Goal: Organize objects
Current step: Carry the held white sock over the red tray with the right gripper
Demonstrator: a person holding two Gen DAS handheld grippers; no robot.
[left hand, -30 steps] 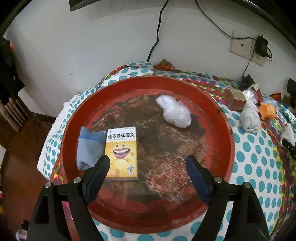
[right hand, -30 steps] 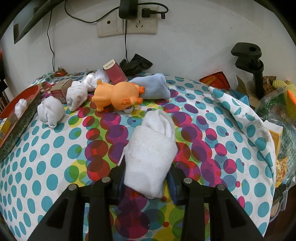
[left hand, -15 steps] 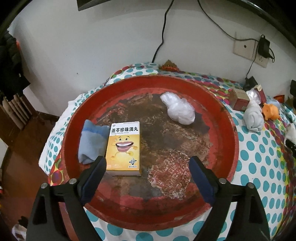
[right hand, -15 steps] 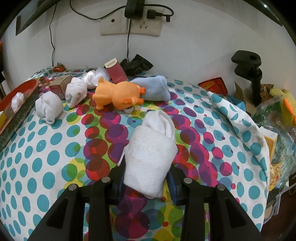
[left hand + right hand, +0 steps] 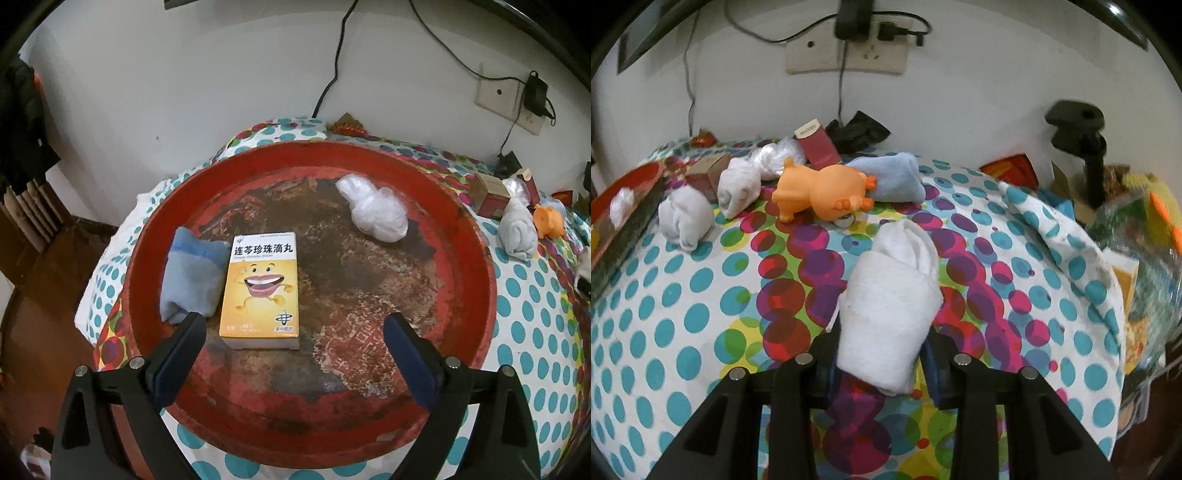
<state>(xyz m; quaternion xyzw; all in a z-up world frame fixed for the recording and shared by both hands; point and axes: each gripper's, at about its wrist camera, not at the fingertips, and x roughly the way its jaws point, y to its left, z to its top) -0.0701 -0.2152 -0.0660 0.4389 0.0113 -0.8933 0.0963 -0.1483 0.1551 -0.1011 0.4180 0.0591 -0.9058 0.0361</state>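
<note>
**White sock roll in the right jaws, tray under the left**

The left gripper (image 5: pixel 293 332) hangs over the round red tray (image 5: pixel 476 258) with its jaws wide apart and nothing between them. On the tray's worn floor lie 3 things: a yellow medicine box (image 5: pixel 262 286) flat near the middle, a folded blue sock (image 5: pixel 190 275) touching the box's 9 o'clock side, and a crumpled white plastic bag (image 5: pixel 375 208) well apart at about 1 o'clock. The tray sits on the table's polka-dot cloth (image 5: pixel 535 314).

The right gripper (image 5: pixel 882 354) has its jaws clamped on a rolled white sock (image 5: pixel 890 299), which sticks forward between them above the cloth (whether its far end touches the fabric cannot be told). Beyond it, toward 12 o'clock, an orange rubber pig (image 5: pixel 820 190) lies on its side, touching a light blue sock (image 5: pixel 894 177) at its 3 o'clock. At 10 o'clock sit 2 more white sock bundles (image 5: pixel 685 218), just beside each other, with a small brown box (image 5: pixel 709 171) and a maroon box (image 5: pixel 816 146) behind them near the wall. The tray's edge shows at the far 9 o'clock side.
</note>
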